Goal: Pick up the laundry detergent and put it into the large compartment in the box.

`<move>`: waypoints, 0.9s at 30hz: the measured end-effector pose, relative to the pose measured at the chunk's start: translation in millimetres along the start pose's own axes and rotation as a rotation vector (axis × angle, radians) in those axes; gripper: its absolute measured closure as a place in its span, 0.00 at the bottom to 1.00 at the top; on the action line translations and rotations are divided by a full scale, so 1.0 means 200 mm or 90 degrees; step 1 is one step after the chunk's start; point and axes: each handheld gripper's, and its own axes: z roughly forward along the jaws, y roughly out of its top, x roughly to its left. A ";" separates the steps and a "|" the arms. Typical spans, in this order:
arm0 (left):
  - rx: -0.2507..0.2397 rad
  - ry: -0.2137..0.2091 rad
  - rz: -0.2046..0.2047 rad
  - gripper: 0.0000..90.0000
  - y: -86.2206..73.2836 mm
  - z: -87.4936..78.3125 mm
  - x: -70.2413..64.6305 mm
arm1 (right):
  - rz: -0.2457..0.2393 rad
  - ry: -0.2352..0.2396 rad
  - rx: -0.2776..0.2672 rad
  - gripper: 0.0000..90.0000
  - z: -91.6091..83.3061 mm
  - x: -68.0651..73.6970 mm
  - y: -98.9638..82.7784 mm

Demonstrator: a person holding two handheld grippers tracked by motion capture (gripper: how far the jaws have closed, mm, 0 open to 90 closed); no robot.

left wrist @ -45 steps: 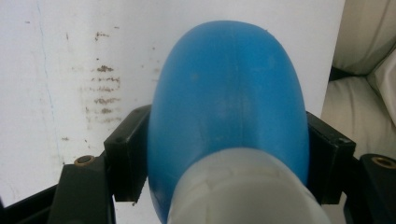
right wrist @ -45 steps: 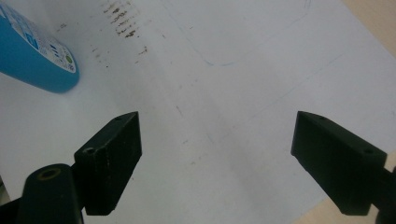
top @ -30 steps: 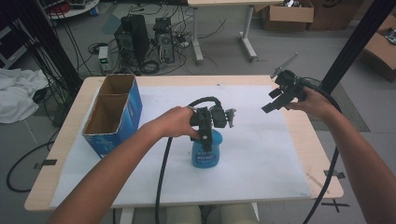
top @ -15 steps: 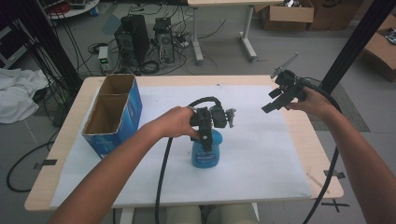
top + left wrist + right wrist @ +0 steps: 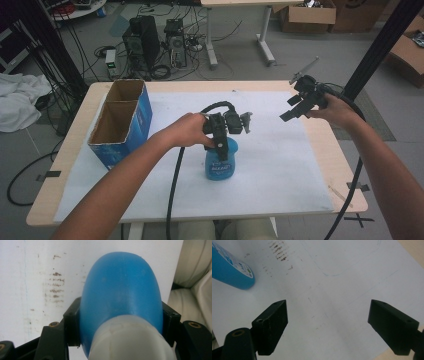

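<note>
A blue plastic bottle (image 5: pixel 219 169) with a white cap stands upright on the white sheet near the table's middle. My left gripper (image 5: pixel 220 149) comes down on it from above. Its jaws have just been closing, and the bottle is between them. In the left gripper view the black pads (image 5: pixel 72 323) press both sides of the blue bottle (image 5: pixel 120 290) just below the white cap. My right gripper (image 5: pixel 292 107) hangs above the table's right side, away from the bottle. In its own view the right gripper (image 5: pixel 327 315) stands wide open with nothing between the jaws, and the bottle (image 5: pixel 229 270) lies at the upper left.
A blue cardboard box (image 5: pixel 120 125), open at the top with two compartments, stands at the table's left. A white paper sheet (image 5: pixel 285 170) with brown smudges covers most of the wooden table (image 5: pixel 345 185). Black cables trail off the near edge.
</note>
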 end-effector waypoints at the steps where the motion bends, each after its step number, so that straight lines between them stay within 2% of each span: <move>1: -0.005 -0.003 -0.015 0.42 -0.01 -0.02 0.00 | 0.000 0.000 0.000 0.18 0.00 0.00 0.00; 3: -0.010 -0.004 -0.031 0.42 -0.02 -0.05 0.01 | 0.001 -0.001 -0.001 0.18 -0.01 0.00 0.00; 4: -0.011 -0.004 -0.050 0.42 -0.03 -0.09 0.01 | 0.003 -0.002 -0.002 0.18 -0.01 0.00 0.00; 8: -0.019 0.009 -0.093 0.42 -0.05 -0.19 0.02 | -0.001 -0.002 -0.001 0.18 -0.02 0.01 0.00; 14: -0.041 0.047 -0.175 0.42 -0.09 -0.36 0.04 | -0.008 -0.002 -0.002 0.18 -0.02 0.03 0.01; 27: -0.098 0.093 -0.357 0.42 -0.23 -0.75 0.11 | -0.014 -0.004 -0.006 0.18 -0.04 0.06 0.04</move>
